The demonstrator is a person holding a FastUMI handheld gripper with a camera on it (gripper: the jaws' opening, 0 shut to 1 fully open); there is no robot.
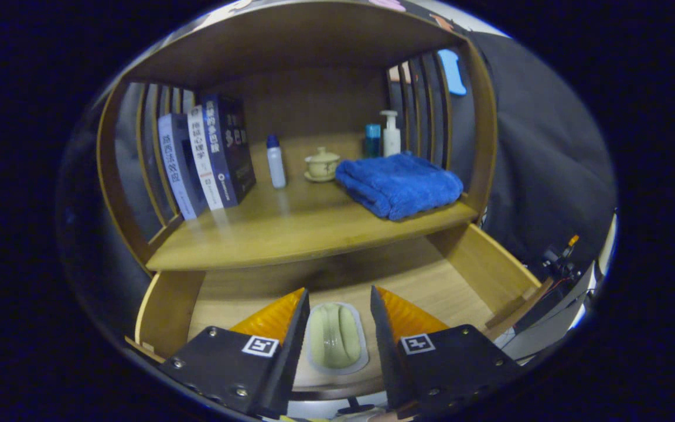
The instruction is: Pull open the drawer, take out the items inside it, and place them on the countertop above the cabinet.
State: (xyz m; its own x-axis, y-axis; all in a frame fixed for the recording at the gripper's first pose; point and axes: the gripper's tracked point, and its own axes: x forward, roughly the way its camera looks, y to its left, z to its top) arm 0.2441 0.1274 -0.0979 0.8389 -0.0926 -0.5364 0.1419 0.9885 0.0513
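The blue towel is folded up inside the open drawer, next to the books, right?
Not quite. The gripper view shows the blue towel folded on the countertop above the open drawer, not inside it. The open tongs straddle a pale green packet in the drawer.

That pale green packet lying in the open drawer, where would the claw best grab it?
Probably across its raised middle, coming straight down from above. The green packet lies flat on the drawer floor, its long axis running between the open claw's fingers, so they could close on its two long sides.

Dim, warm light; fisheye bends the edges; shelf back shadowed.
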